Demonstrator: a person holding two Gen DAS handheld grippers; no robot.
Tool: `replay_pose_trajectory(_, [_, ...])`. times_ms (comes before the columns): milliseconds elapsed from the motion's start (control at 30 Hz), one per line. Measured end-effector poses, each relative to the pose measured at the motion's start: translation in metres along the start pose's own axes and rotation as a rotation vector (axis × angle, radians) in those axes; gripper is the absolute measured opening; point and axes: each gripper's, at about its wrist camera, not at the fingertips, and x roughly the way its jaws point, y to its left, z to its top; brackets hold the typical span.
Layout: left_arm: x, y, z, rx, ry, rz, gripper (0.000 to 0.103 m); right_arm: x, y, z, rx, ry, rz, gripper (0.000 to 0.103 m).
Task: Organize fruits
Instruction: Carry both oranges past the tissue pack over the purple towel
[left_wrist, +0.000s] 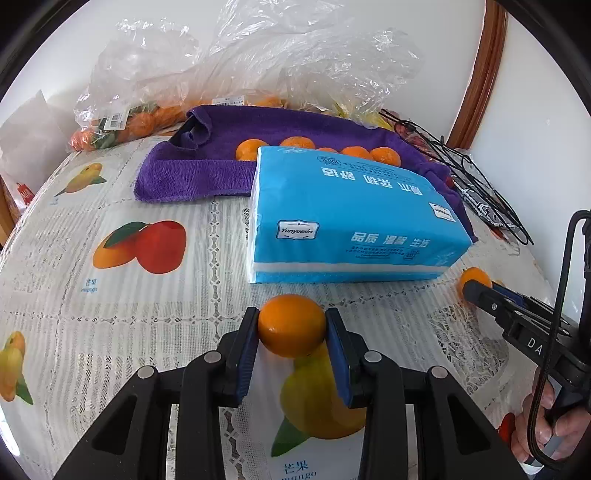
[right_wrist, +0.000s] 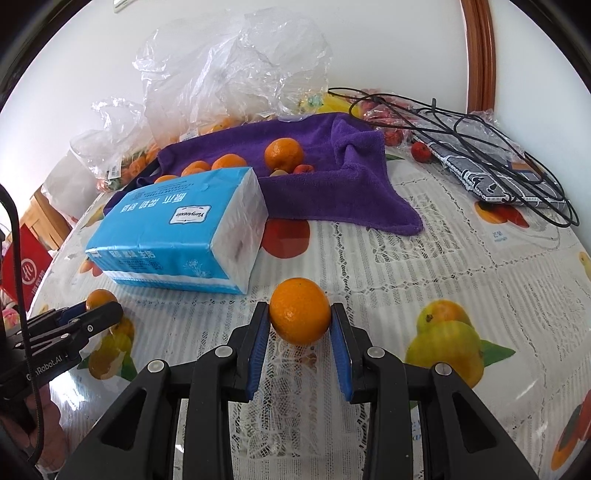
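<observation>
Each gripper clamps one glossy, round mandarin just over the fruit-print tablecloth (left_wrist: 147, 314), near the front: left gripper (left_wrist: 291, 326) on the left mandarin (left_wrist: 291, 325), right gripper (right_wrist: 300, 321) on the right mandarin (right_wrist: 300, 311). More lie on the purple towel (right_wrist: 332, 192), partly hidden behind the tissue pack (left_wrist: 351, 218). Bags' contents unclear. Open cloth on both sides.

Tissue pack (left_wrist: 354, 218) lies on the bench (left_wrist: 147, 314), partly on the towel (left_wrist: 207, 173); tangerines (left_wrist: 295, 142) sit on the towel behind it; plastic bags (left_wrist: 221, 70) lie behind the towel, cables (right_wrist: 480, 147) to its right.
</observation>
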Motion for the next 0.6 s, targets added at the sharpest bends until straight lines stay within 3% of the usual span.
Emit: replay_pose_trajectory(600, [0.0007,0.0036,-0.0011,-0.023,-0.004,-0.024,0.035,0.0077,0.0019,-0.0004,-0.009,0.031,-0.01,0.033])
